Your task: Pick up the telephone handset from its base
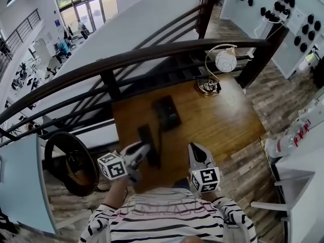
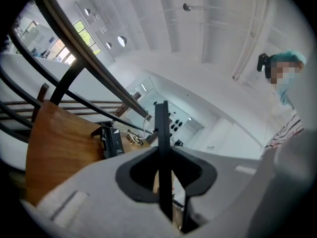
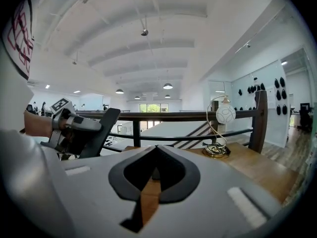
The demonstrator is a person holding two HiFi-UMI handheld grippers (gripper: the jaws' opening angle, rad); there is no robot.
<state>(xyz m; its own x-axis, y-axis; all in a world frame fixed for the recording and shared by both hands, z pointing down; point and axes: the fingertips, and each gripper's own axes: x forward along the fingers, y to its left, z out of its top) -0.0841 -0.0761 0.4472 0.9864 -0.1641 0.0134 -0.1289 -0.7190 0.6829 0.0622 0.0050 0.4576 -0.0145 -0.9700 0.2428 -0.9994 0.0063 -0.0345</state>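
- Head view: one wooden table [image 1: 217,120] stands against one dark curved railing [image 1: 152,54]. It carries one black telephone base [image 1: 167,111] near its middle and one lamp [image 1: 225,61] with a white globe at its far right corner.
- One black handset [image 1: 147,135] is off the base, apart from it and nearer the person, over the table's near edge.
- Two grippers show at the bottom, each with one marker cube: the left gripper [image 1: 144,148] on the handset, and the right gripper [image 1: 195,150] beside it, touching nothing.
- One person in a striped top [image 1: 167,221] holds both tools.
- Left gripper view: the left gripper [image 2: 163,167] is clamped on the handset [image 2: 161,128], which is seen edge-on as one thin dark bar rising between the two jaws. The base [image 2: 113,140] lies on the table [image 2: 59,143] beyond, separate from the handset.
- Right gripper view: the two jaws of the right gripper [image 3: 156,148] are pressed together with nothing between them, and only table wood [image 3: 257,165] is visible past the tips.
- Same view, at left: the left gripper [image 3: 74,125] holds the handset [image 3: 99,128] tilted in the air, above table level. The single lamp [image 3: 225,114] stands at right beside the railing post [image 3: 260,120].
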